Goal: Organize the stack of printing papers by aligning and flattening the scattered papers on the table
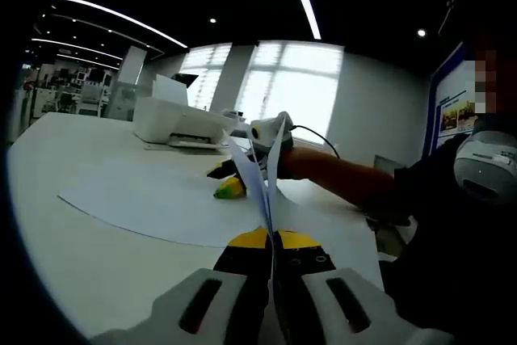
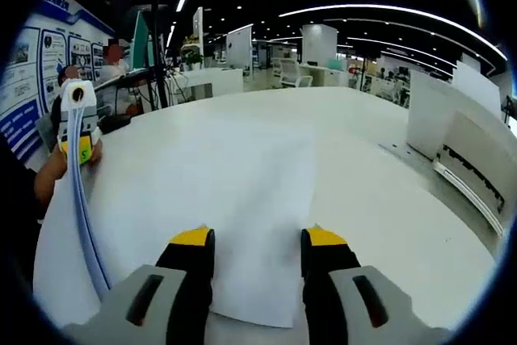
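White and broad, the tabletop [image 2: 388, 183] curves through an open office with strip lights overhead and bright windows behind it. On it, in the left gripper view, lies one large flat sheet [image 1: 153, 199], and beyond that stands one white printer [image 1: 182, 124] near the far edge. The left tongs [image 1: 272, 241] are pressed together on a thin bunch of papers [image 1: 262, 171] held edge-on and upright, so that they rise like a blade from between the yellow tips; how many sheets are in the bunch cannot be told. The right tongs [image 2: 255, 241] stand spread, with nothing between the tips, hovering over another flat sheet [image 2: 242, 191] on the tabletop (whether it is the same sheet as in the other view I cannot say). In the right gripper view the held papers [image 2: 81, 199] show at the left as a bluish arc running up to the other tool. Two tongs, one printer and one held bunch are what can be counted, plus at least one loose sheet. Risk lies mainly in the pinch: papers held by one edge may bend, fan apart or slip out unevenly when lowered, leaving corners out of line. Pressing the open tips onto the loose sheet could also crease it or push it across the smooth surface.
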